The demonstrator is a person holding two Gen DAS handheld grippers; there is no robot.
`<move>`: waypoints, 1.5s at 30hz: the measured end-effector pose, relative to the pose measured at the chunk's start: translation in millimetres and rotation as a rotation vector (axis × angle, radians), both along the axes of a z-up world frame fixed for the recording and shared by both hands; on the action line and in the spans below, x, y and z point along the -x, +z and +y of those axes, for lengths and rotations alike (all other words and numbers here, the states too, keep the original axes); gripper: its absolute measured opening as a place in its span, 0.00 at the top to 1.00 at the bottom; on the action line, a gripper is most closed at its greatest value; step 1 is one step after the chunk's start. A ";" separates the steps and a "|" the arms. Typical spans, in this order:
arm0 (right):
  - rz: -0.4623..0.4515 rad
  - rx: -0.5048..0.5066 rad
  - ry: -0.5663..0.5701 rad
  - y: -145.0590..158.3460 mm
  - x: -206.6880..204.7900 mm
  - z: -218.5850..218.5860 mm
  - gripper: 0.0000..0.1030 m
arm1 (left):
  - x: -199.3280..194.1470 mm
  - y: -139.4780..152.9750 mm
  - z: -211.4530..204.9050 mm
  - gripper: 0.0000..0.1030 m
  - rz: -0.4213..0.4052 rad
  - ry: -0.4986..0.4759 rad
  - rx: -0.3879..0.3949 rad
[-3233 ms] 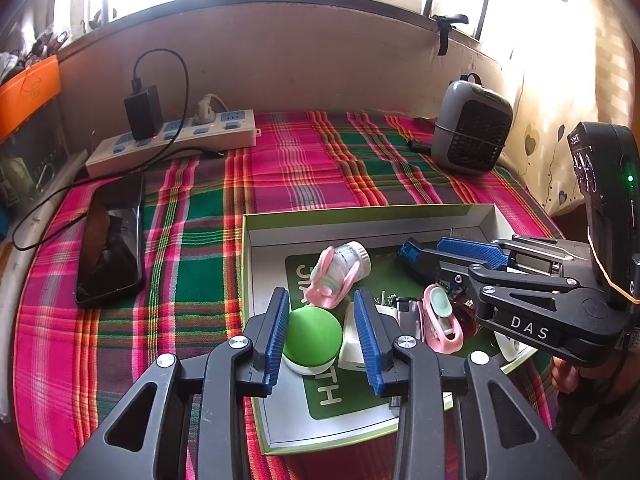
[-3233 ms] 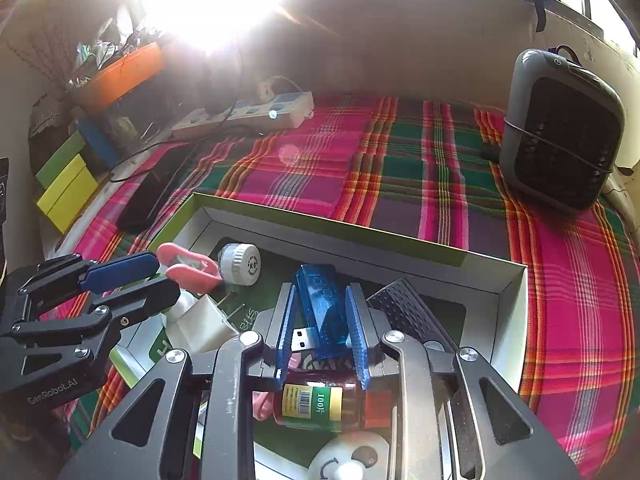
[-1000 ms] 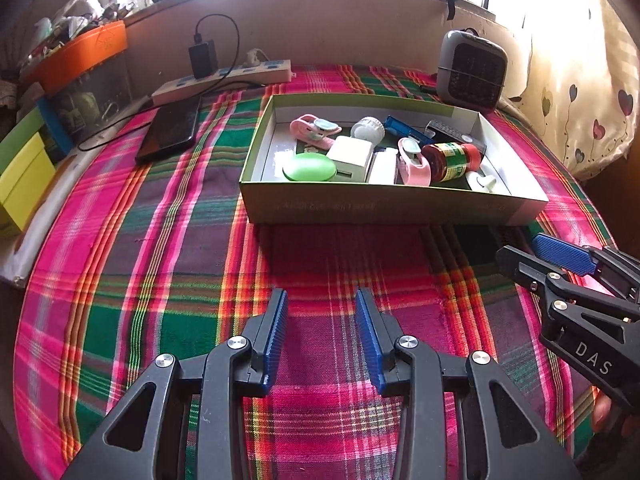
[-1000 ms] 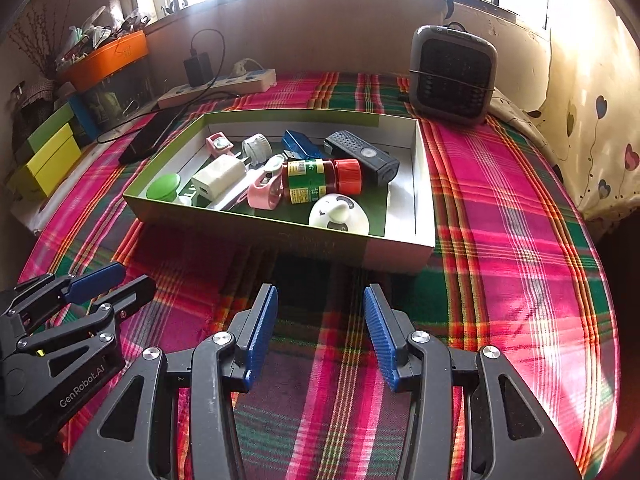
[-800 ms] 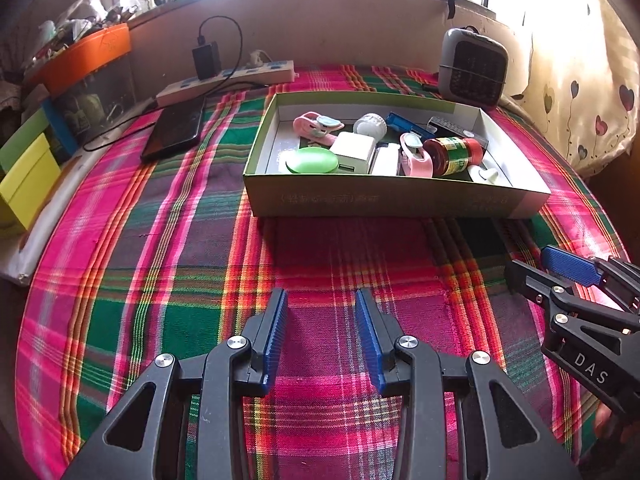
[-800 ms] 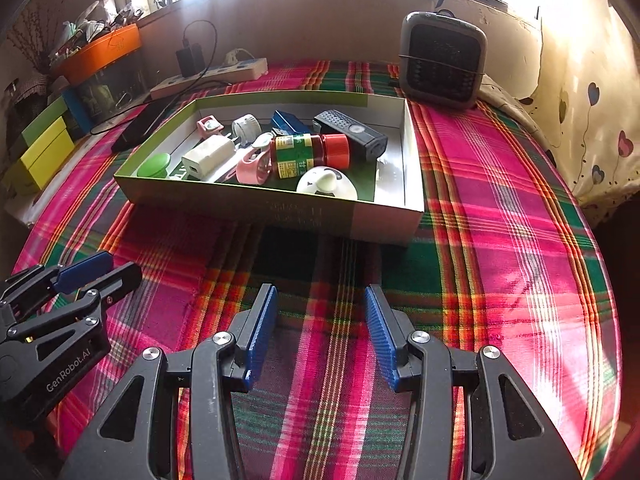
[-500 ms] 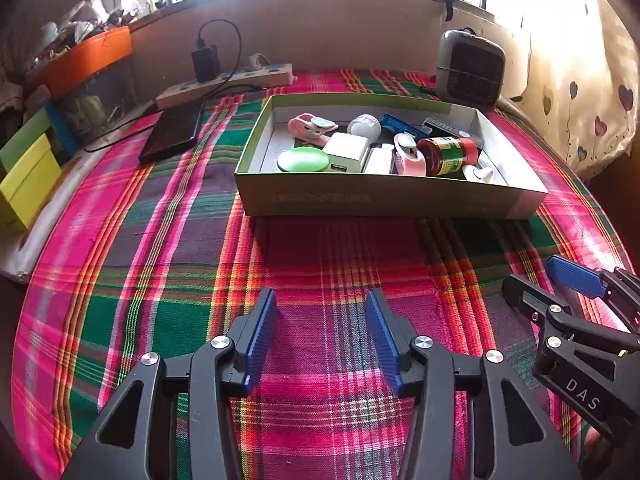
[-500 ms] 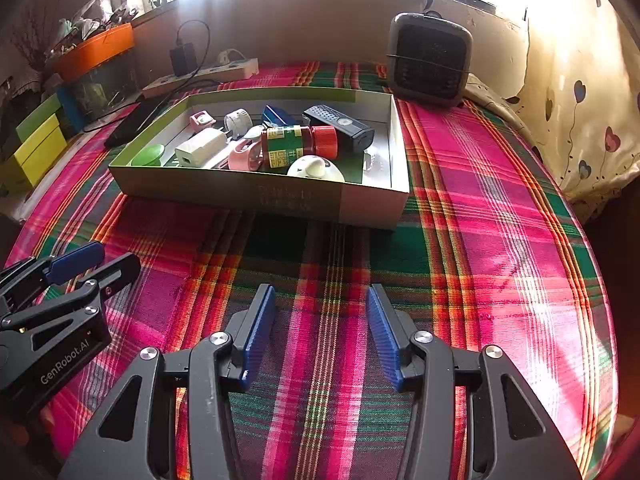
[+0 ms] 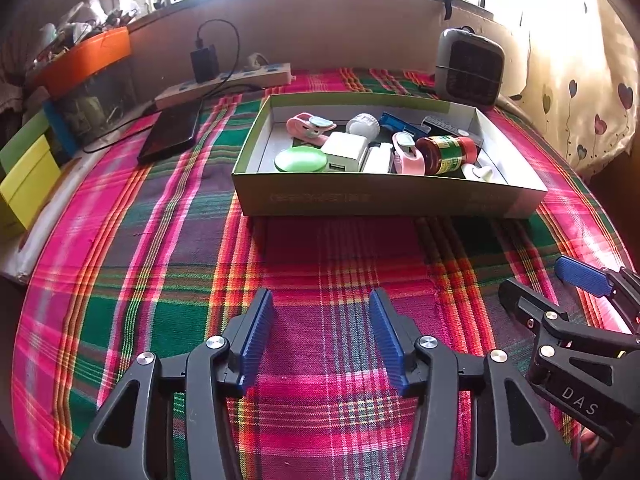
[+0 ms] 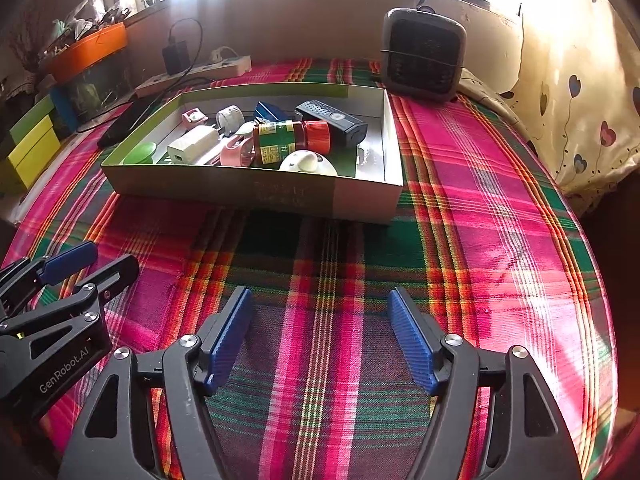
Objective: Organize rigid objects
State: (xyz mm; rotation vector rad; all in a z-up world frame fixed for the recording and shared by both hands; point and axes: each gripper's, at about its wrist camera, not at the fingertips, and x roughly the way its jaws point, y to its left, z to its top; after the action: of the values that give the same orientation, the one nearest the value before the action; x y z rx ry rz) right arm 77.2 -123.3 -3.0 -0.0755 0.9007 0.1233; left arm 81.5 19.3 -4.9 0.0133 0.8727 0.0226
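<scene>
A shallow green-and-white cardboard box point(image 9: 384, 200) point(image 10: 256, 192) sits on the plaid cloth and holds several small items: a green round puck point(image 9: 301, 159), a white charger point(image 9: 345, 151), pink clips point(image 9: 310, 125), a red-capped jar point(image 9: 446, 154) point(image 10: 294, 140), a black remote point(image 10: 330, 118), a blue USB stick point(image 9: 398, 123) and a white knob point(image 10: 306, 162). My left gripper point(image 9: 321, 316) is open and empty, well in front of the box. My right gripper point(image 10: 320, 314) is open and empty, also in front of the box.
A grey heater point(image 9: 469, 68) point(image 10: 424, 54) stands behind the box. A power strip with a plugged charger point(image 9: 224, 86) and a black phone point(image 9: 170, 130) lie at the back left. Yellow-green boxes point(image 9: 24, 180) and an orange bin point(image 9: 86, 58) line the left edge.
Both grippers let go of their items in the box, pulled back toward the table's near side, and their jaws have opened wider in the last half second.
</scene>
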 end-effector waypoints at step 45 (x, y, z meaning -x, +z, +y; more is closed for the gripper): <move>0.001 0.000 -0.005 -0.4 0.3 0.1 0.29 | 0.1 -0.1 -0.3 0.51 0.000 0.000 0.002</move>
State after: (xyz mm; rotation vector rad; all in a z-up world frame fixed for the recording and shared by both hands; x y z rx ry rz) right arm 76.8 -123.1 -3.3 -0.0731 0.9017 0.1185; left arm 81.4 19.0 -5.0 0.0114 0.8725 0.0218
